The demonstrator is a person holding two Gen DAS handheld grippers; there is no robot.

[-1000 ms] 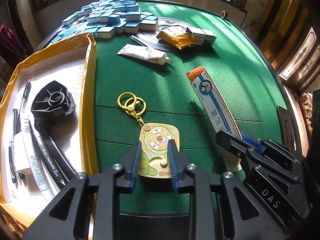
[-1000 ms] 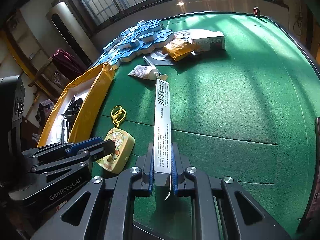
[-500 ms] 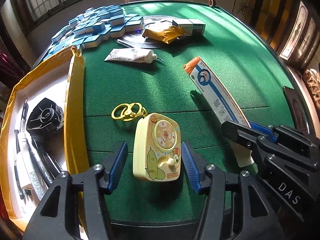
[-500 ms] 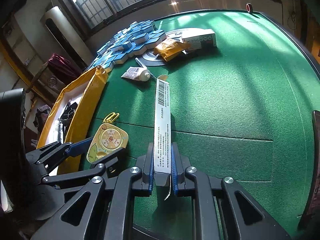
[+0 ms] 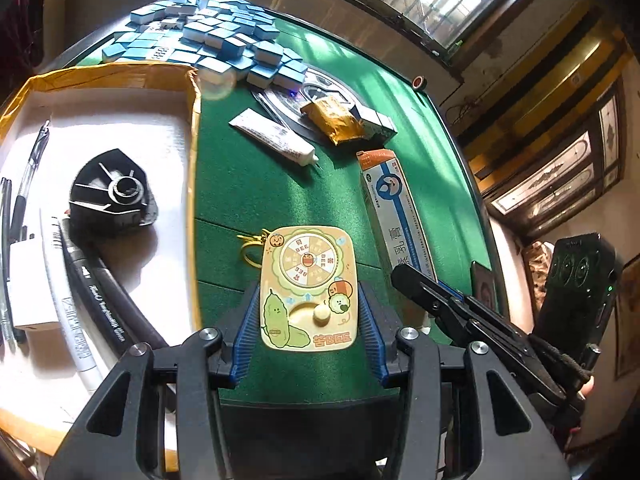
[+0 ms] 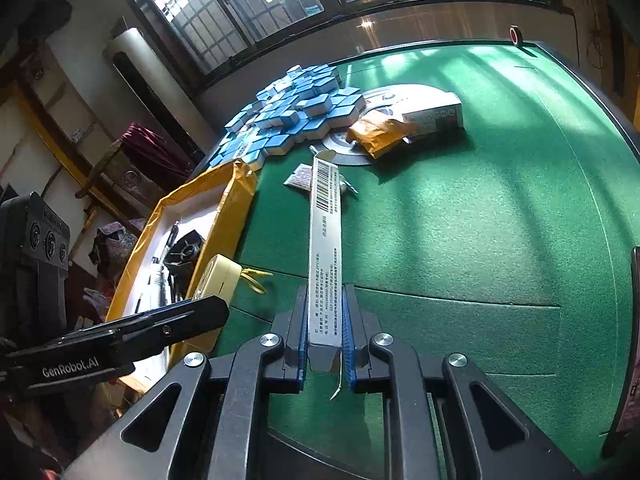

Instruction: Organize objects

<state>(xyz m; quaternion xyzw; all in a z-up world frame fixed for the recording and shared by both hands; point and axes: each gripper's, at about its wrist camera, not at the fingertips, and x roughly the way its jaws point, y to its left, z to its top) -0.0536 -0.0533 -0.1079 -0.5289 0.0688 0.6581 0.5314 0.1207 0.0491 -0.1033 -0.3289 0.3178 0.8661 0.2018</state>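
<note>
Now my left gripper (image 5: 308, 320) is closed on the yellow keychain toy (image 5: 307, 288), blue pads against both its side edges — half a second ago the jaws stood wide with the toy lying loose between them. The toy is raised off the green felt table (image 5: 256, 192), face toward the camera; the right wrist view shows it tilted up on edge (image 6: 218, 276). Its yellow rings (image 5: 250, 246) hang behind its upper left corner, where earlier they lay spread on the felt. The yellow-edged tray (image 5: 194, 140) now fills more of the left view, just beside the toy, holding a black plastic part (image 5: 114, 192) and several pens (image 5: 100, 300).

My right gripper (image 6: 325, 336) stays clamped on the near end of the long toothpaste box (image 6: 325, 240) — no change there; the box points away over the felt toward a white tube (image 6: 300, 178). Farther off sit the blue mahjong tiles (image 6: 292, 116), an orange packet (image 6: 376, 134) and a small white carton (image 6: 434, 112).
</note>
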